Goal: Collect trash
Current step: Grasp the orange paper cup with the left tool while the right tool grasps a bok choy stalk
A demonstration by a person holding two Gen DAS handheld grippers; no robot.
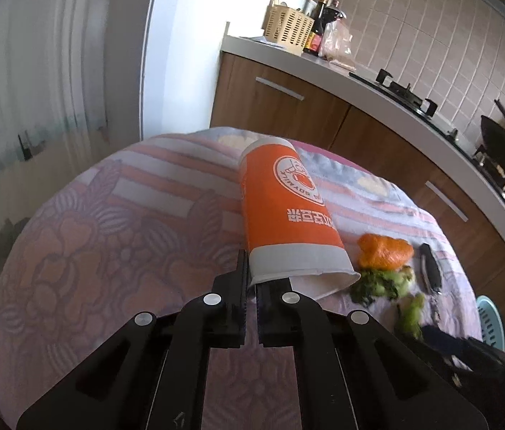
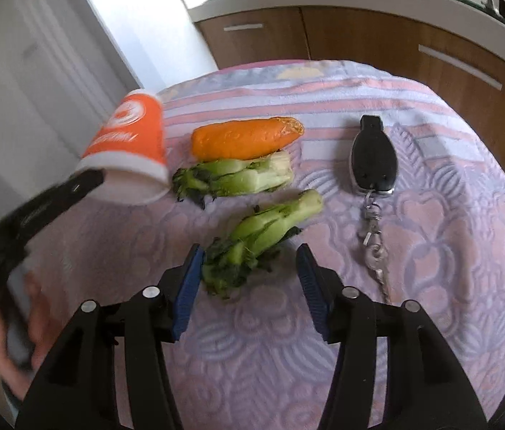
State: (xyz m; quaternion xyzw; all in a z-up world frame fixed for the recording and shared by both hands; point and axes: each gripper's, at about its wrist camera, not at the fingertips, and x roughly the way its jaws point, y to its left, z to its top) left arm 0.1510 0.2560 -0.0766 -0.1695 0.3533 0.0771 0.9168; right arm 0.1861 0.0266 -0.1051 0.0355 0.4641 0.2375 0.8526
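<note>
Orange-and-white cup (image 2: 129, 147); orange carrot (image 2: 245, 137); 2 green bok choy (image 2: 238, 179); black key fob (image 2: 372, 159); lilac-pink floral cloth on the surface (image 2: 449, 215); right tool (image 2: 249, 286) blue-padded.

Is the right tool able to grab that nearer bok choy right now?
Probably yes: the right tool is open, its fingers either side of the nearer bok choy, with nothing between them.

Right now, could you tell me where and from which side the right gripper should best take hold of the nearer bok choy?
Probably its pale stalk, mid-length: the nearer bok choy lies flat, leaves toward the open right gripper. Come from above, fingers straddling the stem's width.
</note>
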